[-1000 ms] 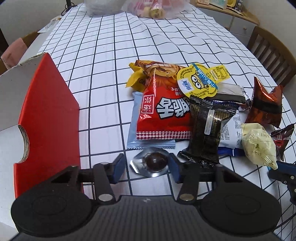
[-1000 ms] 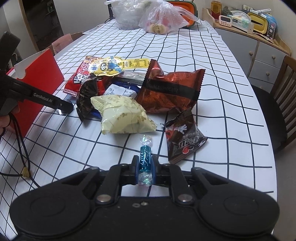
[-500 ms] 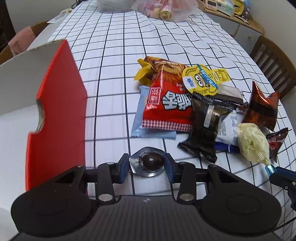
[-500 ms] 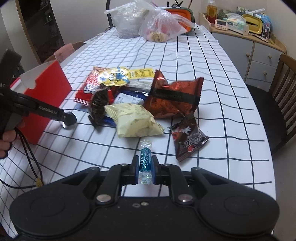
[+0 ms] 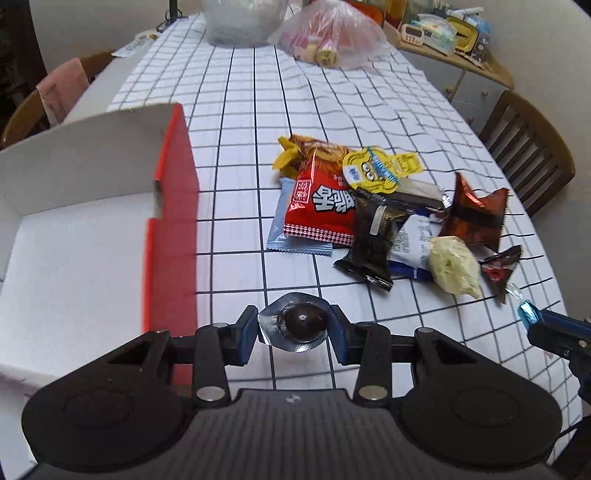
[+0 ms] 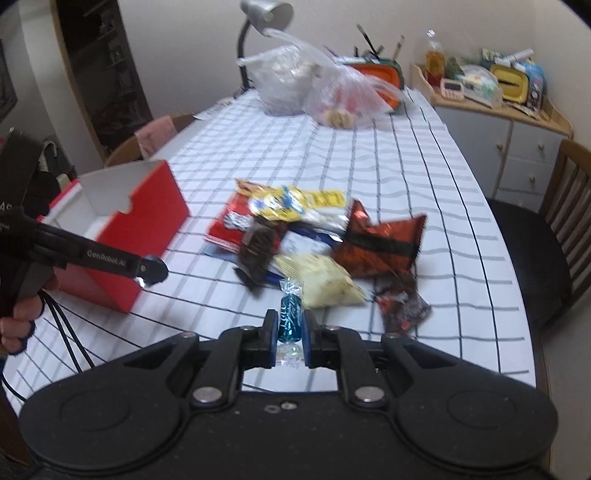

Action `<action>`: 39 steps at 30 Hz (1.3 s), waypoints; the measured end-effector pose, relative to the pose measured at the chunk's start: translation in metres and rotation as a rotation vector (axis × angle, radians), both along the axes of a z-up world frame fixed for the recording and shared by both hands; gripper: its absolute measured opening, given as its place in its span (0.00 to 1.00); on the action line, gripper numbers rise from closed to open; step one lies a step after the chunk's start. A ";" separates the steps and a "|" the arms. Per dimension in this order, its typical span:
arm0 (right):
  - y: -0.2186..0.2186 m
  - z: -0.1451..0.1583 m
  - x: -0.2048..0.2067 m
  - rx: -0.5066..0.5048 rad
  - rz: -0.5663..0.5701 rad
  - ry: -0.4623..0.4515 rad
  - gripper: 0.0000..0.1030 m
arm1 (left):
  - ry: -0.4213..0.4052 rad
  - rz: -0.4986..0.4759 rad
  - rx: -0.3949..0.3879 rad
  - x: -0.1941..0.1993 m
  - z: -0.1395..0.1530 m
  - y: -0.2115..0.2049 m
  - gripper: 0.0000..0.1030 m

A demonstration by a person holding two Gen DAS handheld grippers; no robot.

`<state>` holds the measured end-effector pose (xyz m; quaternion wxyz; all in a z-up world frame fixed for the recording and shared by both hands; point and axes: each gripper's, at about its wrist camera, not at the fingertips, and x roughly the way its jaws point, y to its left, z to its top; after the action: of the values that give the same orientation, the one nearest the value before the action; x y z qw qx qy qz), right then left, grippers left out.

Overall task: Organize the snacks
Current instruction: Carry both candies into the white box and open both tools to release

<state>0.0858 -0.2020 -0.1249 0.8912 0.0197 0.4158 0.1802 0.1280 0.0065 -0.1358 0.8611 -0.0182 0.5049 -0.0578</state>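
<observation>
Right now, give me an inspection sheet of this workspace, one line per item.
Surface: table under a white black-grid cloth.
Job's things: open red box at left, nothing seen inside; snack pile beside it, with red packet, black wrapper, pale yellow bag, brown foil bag.
Clutter: clear plastic bags at the far end.
Grippers: left gripper shut on foil-sealed chocolate ball; right gripper shut on blue twist-wrapped candy.
Cables: black cords hang below the left hand.
Surroundings: wooden chair, cabinet, desk lamp.
</observation>
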 end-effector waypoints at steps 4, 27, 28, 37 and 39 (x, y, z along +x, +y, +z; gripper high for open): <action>0.017 0.018 -0.002 0.010 0.036 -0.035 0.11 | -0.014 0.020 -0.001 -0.013 0.018 0.010 0.38; 0.180 0.056 0.033 0.046 0.284 -0.118 0.11 | -0.152 0.192 0.046 -0.034 0.081 0.134 0.39; 0.184 0.054 0.034 0.048 0.288 -0.111 0.11 | -0.149 0.200 0.051 -0.033 0.080 0.141 0.39; 0.248 0.041 0.066 0.004 0.337 -0.072 0.11 | -0.109 0.264 0.103 -0.015 0.069 0.201 0.39; 0.261 0.035 0.073 -0.010 0.345 -0.052 0.11 | -0.099 0.273 0.115 -0.009 0.066 0.213 0.39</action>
<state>0.1586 0.0594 -0.0899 0.8576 -0.0610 0.3908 0.3288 0.1193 0.2194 -0.0701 0.8843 -0.0347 0.4572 0.0880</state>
